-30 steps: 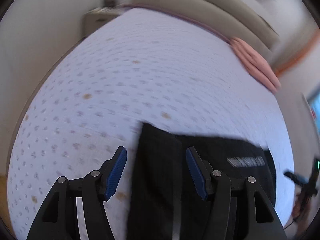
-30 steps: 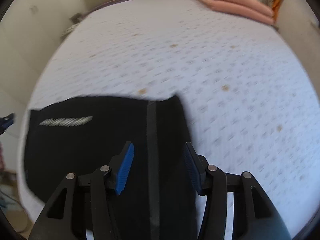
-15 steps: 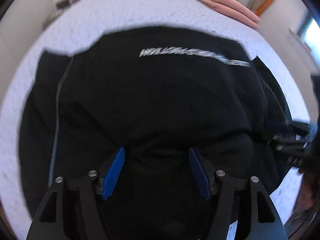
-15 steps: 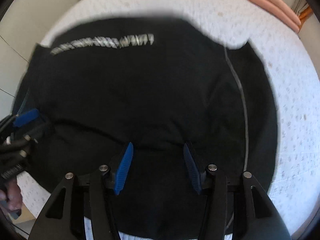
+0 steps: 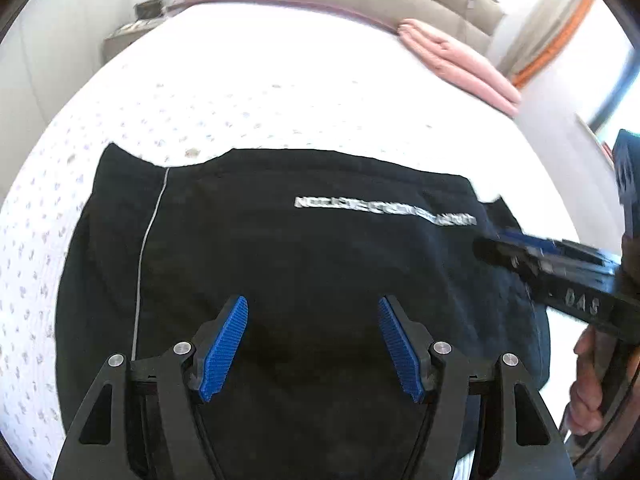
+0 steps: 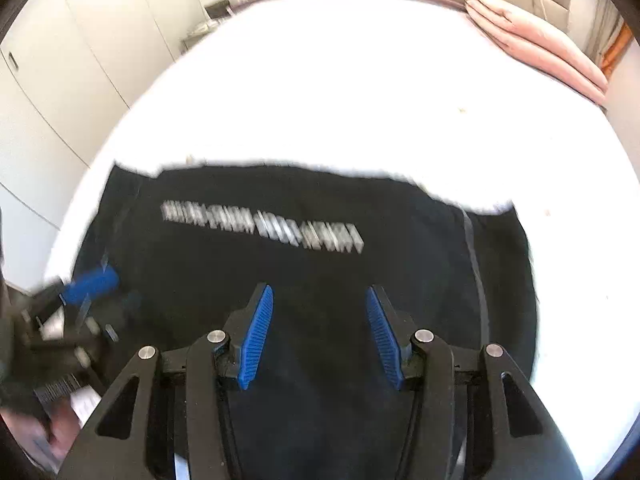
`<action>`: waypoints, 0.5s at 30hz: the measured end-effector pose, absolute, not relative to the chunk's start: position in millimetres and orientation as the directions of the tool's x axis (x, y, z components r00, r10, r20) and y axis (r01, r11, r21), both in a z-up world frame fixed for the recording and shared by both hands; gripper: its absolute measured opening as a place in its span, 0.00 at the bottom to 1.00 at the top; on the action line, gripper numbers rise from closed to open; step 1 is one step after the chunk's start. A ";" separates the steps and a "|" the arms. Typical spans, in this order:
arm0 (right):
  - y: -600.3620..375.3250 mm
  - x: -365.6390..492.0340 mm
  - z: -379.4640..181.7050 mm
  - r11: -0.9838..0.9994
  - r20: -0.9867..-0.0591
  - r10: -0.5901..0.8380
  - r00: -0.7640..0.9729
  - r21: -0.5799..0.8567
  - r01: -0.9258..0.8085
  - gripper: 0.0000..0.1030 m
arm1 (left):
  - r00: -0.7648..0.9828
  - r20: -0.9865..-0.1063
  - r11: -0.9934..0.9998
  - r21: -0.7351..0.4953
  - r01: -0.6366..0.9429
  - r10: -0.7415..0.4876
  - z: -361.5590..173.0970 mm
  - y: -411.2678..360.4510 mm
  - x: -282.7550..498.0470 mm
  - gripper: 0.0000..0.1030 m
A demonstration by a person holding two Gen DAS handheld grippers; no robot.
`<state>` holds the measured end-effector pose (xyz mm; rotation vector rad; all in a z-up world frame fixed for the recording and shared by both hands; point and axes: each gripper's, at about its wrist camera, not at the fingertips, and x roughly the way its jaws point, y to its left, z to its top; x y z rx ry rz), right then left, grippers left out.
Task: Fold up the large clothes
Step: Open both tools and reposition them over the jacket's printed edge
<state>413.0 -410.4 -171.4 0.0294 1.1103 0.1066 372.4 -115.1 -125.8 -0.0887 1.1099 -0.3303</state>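
Right now the black garment (image 5: 304, 264) lies spread on the white patterned bed (image 5: 248, 92), filling the lower half of both frames. Over in the left wrist view, the left gripper (image 5: 313, 340) hangs above the cloth at bottom centre, its blue pads (image 5: 224, 346) set wide apart with nothing between them but dark fabric below. A line of silver lettering (image 5: 384, 210) runs across the garment just right of centre, and a thin pale stripe (image 5: 146, 248) drops down its left side. At the right edge, the right gripper (image 5: 548, 268) comes in sideways over the garment's right border, a hand (image 5: 588, 384) wrapped around its handle below.

Switch to the right wrist view: the right gripper (image 6: 318, 334) sits at bottom centre, jaws parted, empty, over the garment (image 6: 320, 272). The lettering (image 6: 260, 228) is smeared by blur here, upper left of the fingers, and the stripe (image 6: 476, 276) runs down the right side. The left gripper (image 6: 76, 300) shows at the lower left edge, blurred, blue tip over the cloth's left margin.

Up top, a pink folded blanket (image 6: 536, 44) rests at the bed's (image 6: 360, 80) far right corner, well apart from the garment. White cupboard doors (image 6: 72, 40) fill the upper left, and a nightstand (image 5: 128, 36) stands beyond the bed's upper left.
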 end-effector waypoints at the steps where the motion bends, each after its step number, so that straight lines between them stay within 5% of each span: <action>1: -407.6 425.1 -177.9 0.996 -0.894 0.089 0.440 0.068 -0.062 0.52 | 0.383 -0.877 0.953 -0.226 0.199 -0.289 -135.7 -114.0 378.2 0.68; 6: -401.7 463.2 -253.5 0.997 -0.955 0.075 0.288 0.071 -0.022 0.53 | 0.365 -0.898 0.959 -0.169 0.229 -0.246 -166.0 -118.7 378.6 0.70; 15: -395.2 455.1 -260.2 0.999 -0.933 0.050 0.355 0.042 -0.029 0.52 | 0.376 -0.889 0.954 -0.180 0.240 -0.262 -168.0 -126.8 377.2 0.76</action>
